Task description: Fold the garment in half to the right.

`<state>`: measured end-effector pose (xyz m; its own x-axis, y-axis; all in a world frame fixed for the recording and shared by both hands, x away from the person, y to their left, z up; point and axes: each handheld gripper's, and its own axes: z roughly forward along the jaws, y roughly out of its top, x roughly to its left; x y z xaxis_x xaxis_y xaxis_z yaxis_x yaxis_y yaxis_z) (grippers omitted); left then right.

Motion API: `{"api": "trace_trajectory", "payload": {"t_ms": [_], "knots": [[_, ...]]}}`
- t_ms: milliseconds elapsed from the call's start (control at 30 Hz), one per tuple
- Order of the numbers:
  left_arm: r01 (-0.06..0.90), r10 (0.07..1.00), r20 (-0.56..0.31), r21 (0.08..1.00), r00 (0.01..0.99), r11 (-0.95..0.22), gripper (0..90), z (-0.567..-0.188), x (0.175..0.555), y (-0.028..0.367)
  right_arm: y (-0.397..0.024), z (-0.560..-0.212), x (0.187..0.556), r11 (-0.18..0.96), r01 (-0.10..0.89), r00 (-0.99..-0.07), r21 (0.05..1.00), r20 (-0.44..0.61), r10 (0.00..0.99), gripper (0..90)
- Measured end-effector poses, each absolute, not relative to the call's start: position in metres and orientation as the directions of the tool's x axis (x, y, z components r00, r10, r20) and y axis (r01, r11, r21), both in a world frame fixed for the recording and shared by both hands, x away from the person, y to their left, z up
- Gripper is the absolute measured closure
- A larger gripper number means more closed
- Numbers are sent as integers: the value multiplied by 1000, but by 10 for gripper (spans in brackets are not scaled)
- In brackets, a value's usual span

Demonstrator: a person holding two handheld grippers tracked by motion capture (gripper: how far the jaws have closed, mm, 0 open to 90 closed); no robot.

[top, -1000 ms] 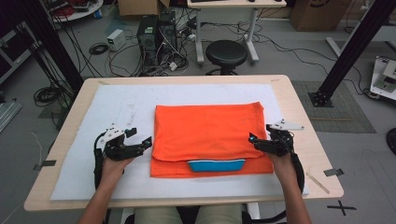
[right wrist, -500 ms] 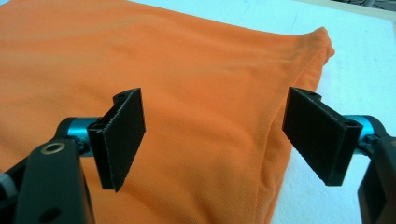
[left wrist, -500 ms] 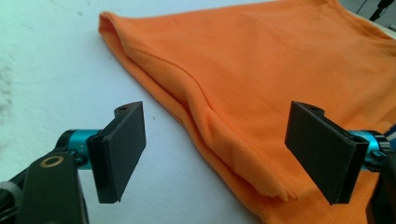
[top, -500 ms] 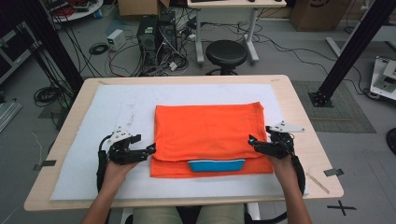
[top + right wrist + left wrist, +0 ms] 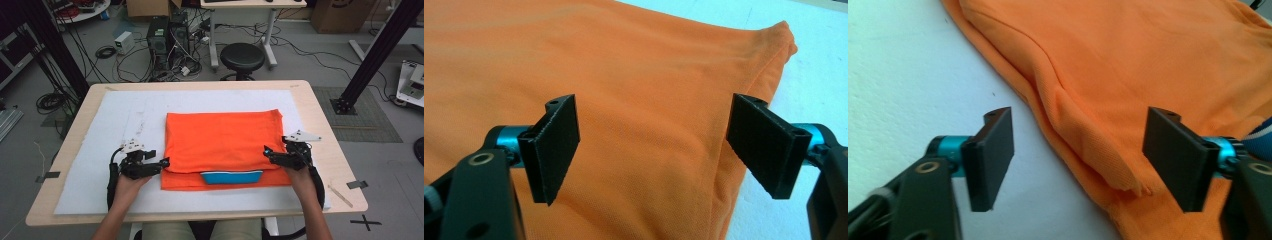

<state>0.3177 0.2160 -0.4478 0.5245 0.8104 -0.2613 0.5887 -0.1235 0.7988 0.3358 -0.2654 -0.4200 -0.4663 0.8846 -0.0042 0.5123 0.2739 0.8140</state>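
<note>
Grippers, two: left gripper point(image 5: 162, 164) at the near left edge of one folded orange cotton shirt point(image 5: 225, 140), jaws just closing, cloth between, unpinched; right gripper point(image 5: 268, 152) released over its right edge. One white mat point(image 5: 120, 115), one wooden table point(image 5: 325, 120).

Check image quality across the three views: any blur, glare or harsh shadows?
High view: even light, soft, no glare. Left gripper view: orange garment edge sharp, near jaws slightly soft, white mat bright, almost washed out. Right gripper view: weave crisp, faint shadow under the fold.

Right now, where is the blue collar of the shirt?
In the high view, the blue collar lies at the near middle edge of the orange shirt, between the left gripper and right gripper.
</note>
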Motion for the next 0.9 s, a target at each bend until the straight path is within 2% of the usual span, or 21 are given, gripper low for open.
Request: {"api": "trace_trajectory", "payload": {"t_ms": [200, 400, 567, 767, 900], "knots": [[617, 827, -230, 768, 513, -170, 451, -453, 316, 205, -265, -421, 336, 278, 515, -470, 811, -4, 883, 218], [612, 845, -180, 765, 504, -203, 512, -454, 312, 199, -265, -421, 336, 280, 521, -465, 806, -6, 885, 218], [614, 854, -172, 763, 491, -200, 596, -453, 308, 194, -260, -422, 337, 289, 530, -491, 797, 11, 871, 253], [603, 857, -151, 769, 493, -211, 713, -453, 304, 189, -249, -420, 338, 298, 520, -521, 801, 21, 853, 234], [609, 853, -162, 765, 497, -210, 759, -454, 305, 190, -241, -417, 340, 309, 508, -544, 804, 21, 839, 216]]}}
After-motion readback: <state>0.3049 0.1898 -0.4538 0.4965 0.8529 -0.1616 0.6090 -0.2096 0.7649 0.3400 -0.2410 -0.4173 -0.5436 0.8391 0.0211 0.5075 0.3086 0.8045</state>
